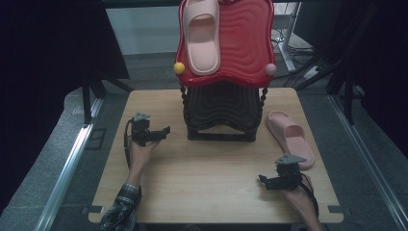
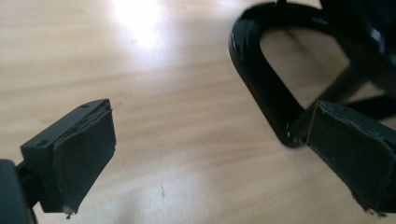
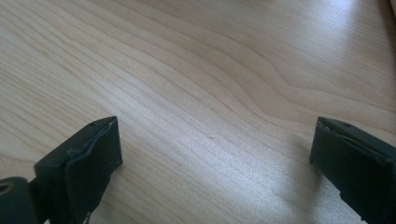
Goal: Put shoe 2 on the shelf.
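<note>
pink slipper (image 1: 292,138): high view, lying on the wooden surface (image 1: 211,192) right of the black rack (image 1: 222,113); second slipper (image 1: 202,36) on the rack's red top shelf (image 1: 245,43). left hand-held gripper (image 1: 159,133) beside the rack, right hand-held gripper (image 1: 267,182) near the slipper. left gripper view: jaws spread, empty, rack foot (image 2: 261,70) ahead. right gripper view: jaws spread over bare wood.
</note>
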A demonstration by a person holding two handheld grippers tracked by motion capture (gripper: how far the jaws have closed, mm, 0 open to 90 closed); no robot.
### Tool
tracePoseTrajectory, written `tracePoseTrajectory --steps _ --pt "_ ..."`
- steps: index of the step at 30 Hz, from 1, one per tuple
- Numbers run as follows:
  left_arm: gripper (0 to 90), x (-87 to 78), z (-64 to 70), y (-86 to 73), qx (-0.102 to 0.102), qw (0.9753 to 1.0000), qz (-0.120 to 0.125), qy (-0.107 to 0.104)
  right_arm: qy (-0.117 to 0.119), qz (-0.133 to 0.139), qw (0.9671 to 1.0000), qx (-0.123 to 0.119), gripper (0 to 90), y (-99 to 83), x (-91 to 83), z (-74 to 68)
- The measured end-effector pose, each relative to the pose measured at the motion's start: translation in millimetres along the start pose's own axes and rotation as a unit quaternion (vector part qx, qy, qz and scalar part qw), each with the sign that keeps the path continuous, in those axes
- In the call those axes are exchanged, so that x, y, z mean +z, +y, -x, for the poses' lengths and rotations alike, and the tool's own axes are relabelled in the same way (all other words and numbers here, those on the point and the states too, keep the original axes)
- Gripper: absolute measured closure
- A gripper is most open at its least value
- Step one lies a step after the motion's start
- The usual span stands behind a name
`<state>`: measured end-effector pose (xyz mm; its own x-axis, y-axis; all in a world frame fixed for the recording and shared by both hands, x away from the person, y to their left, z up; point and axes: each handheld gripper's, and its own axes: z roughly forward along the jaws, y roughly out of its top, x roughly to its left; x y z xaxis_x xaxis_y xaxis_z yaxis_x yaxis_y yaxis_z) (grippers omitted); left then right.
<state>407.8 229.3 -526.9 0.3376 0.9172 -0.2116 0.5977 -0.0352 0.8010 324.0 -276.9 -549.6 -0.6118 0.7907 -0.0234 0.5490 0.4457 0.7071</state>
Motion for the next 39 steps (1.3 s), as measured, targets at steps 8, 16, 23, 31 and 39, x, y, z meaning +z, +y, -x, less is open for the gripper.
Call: tracePoseTrajectory --steps 8,16,23,31,39 --pt "1.0 7.0 4.4 -32.2 0.01 0.9989 -0.045 -0.006 -0.012 0.013 0.9998 0.004 2.1 9.6 -10.8 5.5" --pt "0.8 12.5 16.3 -52.6 0.045 0.995 -0.088 0.013 -0.019 0.025 0.9992 0.024 2.4 18.9 -23.3 13.8" --pt "0.5 10.3 28.7 -58.1 0.075 0.9913 -0.104 0.028 -0.037 0.043 0.9971 0.05 2.6 28.0 -39.6 35.7" --pt "0.7 10.2 28.8 -58.3 0.076 0.9913 -0.104 0.028 -0.079 0.057 0.9923 0.076 17.6 32.0 -47.3 70.8" --pt "1.6 9.9 29.0 -58.4 0.077 0.9914 -0.102 0.027 -0.12 0.058 0.9872 0.088 41.7 35.4 -45.9 110.0"
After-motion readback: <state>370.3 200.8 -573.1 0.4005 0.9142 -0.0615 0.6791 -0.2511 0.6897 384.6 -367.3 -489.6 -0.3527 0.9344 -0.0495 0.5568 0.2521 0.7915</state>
